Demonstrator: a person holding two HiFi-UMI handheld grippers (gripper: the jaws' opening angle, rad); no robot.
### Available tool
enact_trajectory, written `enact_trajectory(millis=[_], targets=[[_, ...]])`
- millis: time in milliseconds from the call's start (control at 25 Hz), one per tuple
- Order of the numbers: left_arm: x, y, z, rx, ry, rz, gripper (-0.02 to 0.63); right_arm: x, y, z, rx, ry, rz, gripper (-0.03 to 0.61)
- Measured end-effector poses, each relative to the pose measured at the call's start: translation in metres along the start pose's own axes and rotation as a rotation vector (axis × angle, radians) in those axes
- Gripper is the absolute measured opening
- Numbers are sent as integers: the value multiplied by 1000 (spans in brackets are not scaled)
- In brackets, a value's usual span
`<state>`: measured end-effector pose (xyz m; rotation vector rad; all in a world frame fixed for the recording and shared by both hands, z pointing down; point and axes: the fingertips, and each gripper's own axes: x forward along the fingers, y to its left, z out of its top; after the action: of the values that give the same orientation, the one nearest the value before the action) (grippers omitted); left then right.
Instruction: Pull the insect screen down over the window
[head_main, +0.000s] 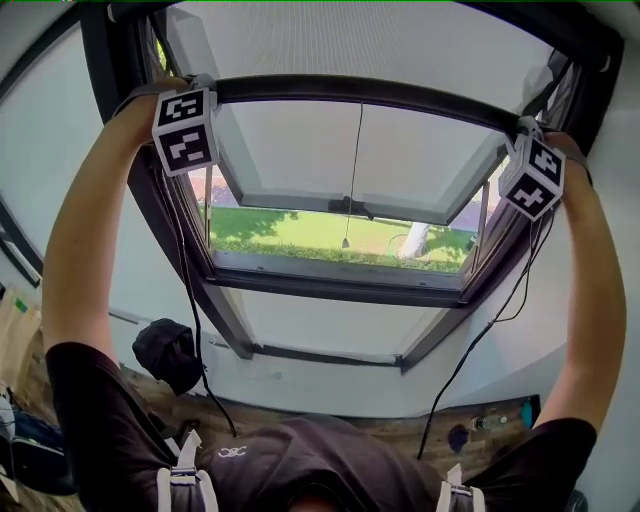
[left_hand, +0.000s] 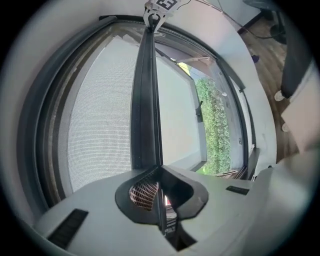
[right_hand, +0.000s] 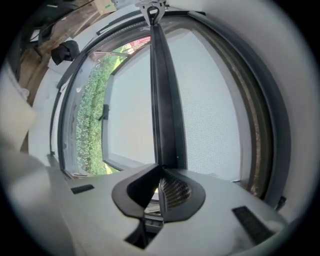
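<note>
The insect screen's dark pull bar (head_main: 360, 92) runs across the top of the roof window, with grey mesh (head_main: 350, 40) above it. My left gripper (head_main: 200, 88) is shut on the bar's left end and my right gripper (head_main: 527, 128) is shut on its right end. In the left gripper view the bar (left_hand: 146, 100) runs from my left gripper (left_hand: 159, 176) up to the far gripper, with mesh (left_hand: 100, 115) on its left. In the right gripper view the bar (right_hand: 167, 100) leaves my right gripper (right_hand: 160, 176), with mesh (right_hand: 212, 115) to its right.
Below the bar the window sash (head_main: 340, 205) stands tilted open onto grass and a hedge (head_main: 300, 235). A thin cord (head_main: 353, 170) hangs at mid-window. Dark frame rails (head_main: 200, 290) flank the opening. A black bag (head_main: 168, 350) lies on the wooden floor below.
</note>
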<state>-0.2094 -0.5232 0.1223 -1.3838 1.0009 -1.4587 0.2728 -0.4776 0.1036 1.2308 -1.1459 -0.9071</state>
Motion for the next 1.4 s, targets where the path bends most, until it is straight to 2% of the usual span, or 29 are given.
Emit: enact_trajectory(millis=[400,680,1000,1240,1400], targets=[[27,-106,7,-5,-34,-140,26,14,109,-6,-11,54,197,23],[52,-181,13,9,-36,-224,26,27,186,-10,-16,82,287,25],[75,-250,19,-2,-44,-297,28,41,255,-13,-25,96,336,25],[91,-288,20,-11,-47,-305,29,50,295,-13,-14,125,308,25],[96,-312,21,-3,-46,-335,28,50,322,-14,-20,141,362,25]])
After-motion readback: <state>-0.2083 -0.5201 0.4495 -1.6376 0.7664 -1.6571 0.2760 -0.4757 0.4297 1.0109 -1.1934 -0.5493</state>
